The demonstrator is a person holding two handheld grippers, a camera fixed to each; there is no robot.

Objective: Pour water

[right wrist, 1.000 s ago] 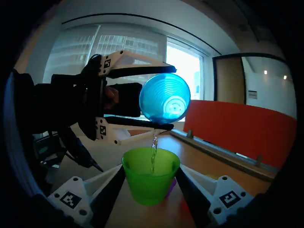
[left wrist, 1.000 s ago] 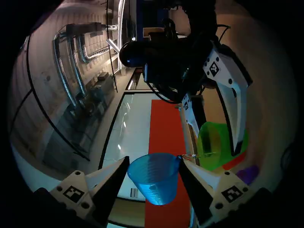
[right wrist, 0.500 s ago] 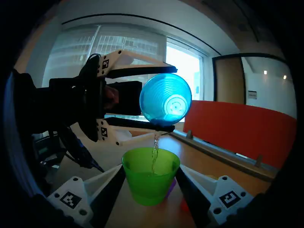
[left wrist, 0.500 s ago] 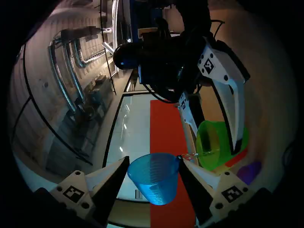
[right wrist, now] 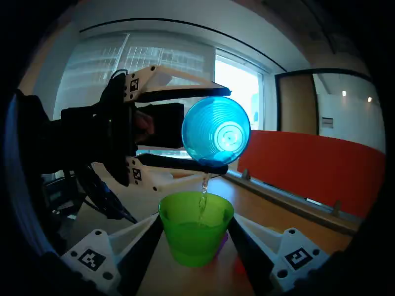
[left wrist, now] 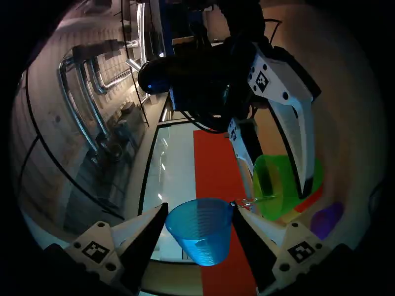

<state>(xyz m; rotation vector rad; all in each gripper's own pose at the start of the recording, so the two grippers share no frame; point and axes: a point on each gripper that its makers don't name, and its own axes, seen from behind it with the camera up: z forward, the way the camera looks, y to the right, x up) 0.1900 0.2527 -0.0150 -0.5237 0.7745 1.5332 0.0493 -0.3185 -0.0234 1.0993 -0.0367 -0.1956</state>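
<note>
Over wood table (right wrist: 276, 207), by red panel (right wrist: 316, 163): L gripper (left wrist: 198, 207) pinches blue cup (right wrist: 216, 130), axis approx. horizontal, water (right wrist: 203, 197) trickling into upright green cup (right wrist: 195, 237), pinched by R gripper (right wrist: 195, 218).

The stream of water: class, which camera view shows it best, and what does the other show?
The right gripper view: the stream of water falls in the open from the tipped blue cup into the green cup. In the left gripper view it is a thin glint at the blue cup's rim.

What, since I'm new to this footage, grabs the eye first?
A tipped blue cup, gripped by the left claw, hangs centre-frame in the right gripper view. A thin stream of water falls from it into the green cup held in the right claw below.
</note>
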